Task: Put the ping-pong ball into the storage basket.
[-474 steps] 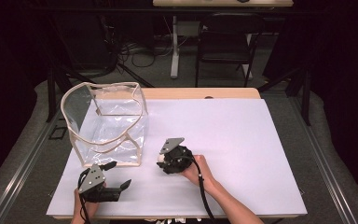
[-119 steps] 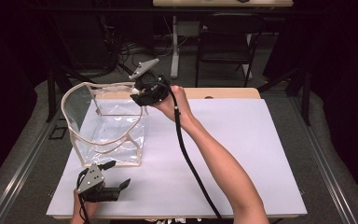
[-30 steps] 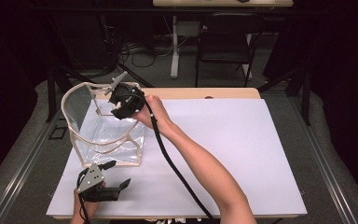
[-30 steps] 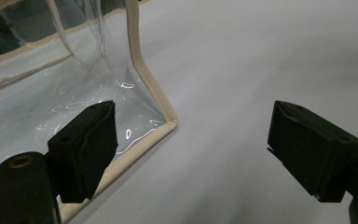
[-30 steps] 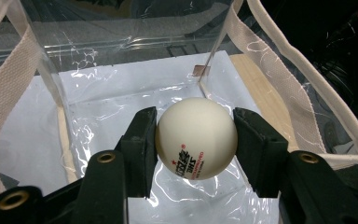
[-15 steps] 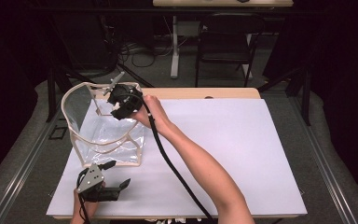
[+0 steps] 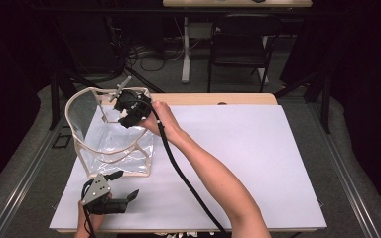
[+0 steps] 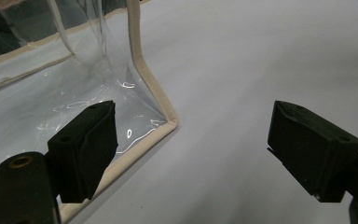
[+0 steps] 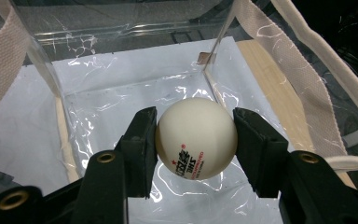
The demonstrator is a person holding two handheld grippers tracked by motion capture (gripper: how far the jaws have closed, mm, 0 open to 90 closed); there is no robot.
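Ping-pong ball over the clear bag

Right gripper (image 9: 193,140) clamps the white ball (image 9: 196,137) above the bag's (image 7: 110,144) open top; left gripper (image 8: 193,149) rests wide open beside its corner.

Ball (image 9: 196,138): off-white, red star mark and black print low on its face. Bag (image 7: 110,134): clear plastic, beige woven trim along edges and handles. Right gripper (image 9: 195,140): black jaws, brass-coloured rivets. Left gripper (image 8: 193,154): black jaws; grey plate on top in the high view. Table (image 7: 238,148): white sheet over pale wood. Cable (image 7: 188,183): black.
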